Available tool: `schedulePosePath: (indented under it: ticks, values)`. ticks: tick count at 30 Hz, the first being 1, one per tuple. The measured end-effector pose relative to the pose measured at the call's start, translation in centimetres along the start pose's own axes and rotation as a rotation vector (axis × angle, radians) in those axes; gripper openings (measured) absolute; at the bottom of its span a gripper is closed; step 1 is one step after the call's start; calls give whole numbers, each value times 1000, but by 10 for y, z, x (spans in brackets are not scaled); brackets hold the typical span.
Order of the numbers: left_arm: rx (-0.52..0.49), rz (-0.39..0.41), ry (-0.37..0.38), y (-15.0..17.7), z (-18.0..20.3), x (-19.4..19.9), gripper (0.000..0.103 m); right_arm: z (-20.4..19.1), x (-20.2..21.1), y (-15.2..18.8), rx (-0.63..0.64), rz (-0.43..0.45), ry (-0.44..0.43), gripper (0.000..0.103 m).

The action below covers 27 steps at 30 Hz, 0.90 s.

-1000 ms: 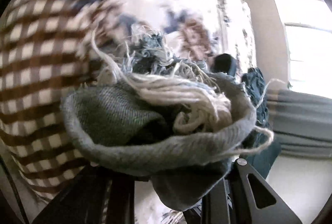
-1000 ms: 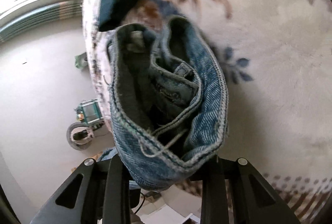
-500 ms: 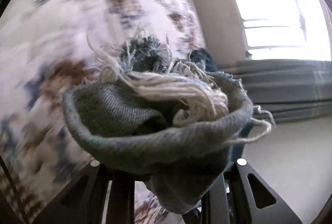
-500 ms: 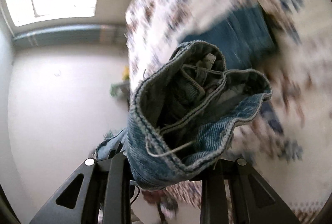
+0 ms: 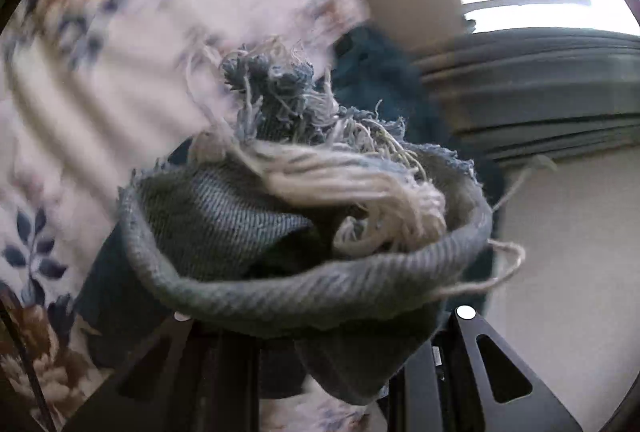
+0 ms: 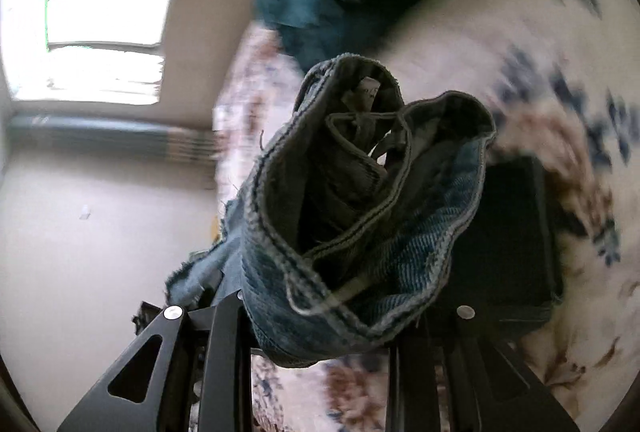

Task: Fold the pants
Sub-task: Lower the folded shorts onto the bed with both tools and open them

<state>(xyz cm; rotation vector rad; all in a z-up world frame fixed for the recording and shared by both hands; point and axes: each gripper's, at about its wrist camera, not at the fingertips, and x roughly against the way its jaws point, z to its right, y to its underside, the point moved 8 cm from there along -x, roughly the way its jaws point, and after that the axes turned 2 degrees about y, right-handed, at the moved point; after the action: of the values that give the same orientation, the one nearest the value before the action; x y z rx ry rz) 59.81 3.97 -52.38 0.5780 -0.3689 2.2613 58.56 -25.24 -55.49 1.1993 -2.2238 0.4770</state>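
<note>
The pants are blue denim jeans. My left gripper (image 5: 320, 364) is shut on a frayed leg hem (image 5: 304, 256) with loose pale threads, bunched right in front of the camera. My right gripper (image 6: 320, 348) is shut on the stitched waistband (image 6: 360, 216), also bunched close to the lens. More dark denim (image 6: 316, 4) hangs blurred behind the waistband, and a dark stretch (image 5: 380, 76) trails behind the hem. Both ends are held up above a floral bedspread (image 5: 132, 80).
The white floral bedspread (image 6: 560, 104) fills one side of each view. A bright window (image 6: 104, 20) and a pale floor (image 6: 100, 232) lie beyond the bed edge. A striped grey cushion or radiator (image 5: 540, 92) runs under the window.
Both grippers have swung with the jeans held fast. The views have turned from the checked and floral bedspread toward the window and floor. The grips have not changed.
</note>
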Motion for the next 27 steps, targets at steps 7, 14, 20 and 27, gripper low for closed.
schedulePosePath:
  ticks: [7, 14, 20, 27]
  values:
    - [61, -103, -109, 56, -94, -19, 19, 75, -28, 31, -85, -24, 59, 27]
    - [-32, -129, -203, 61, -90, -15, 23, 80, -35, 40, -62, -64, 104, 32]
    - [-110, -134, -254, 54, -85, -27, 23, 79, -25, 45, -82, -10, 107, 30]
    - [-154, -196, -388, 57, -84, -7, 41, 77, -8, 63, -95, -77, 230, 94]
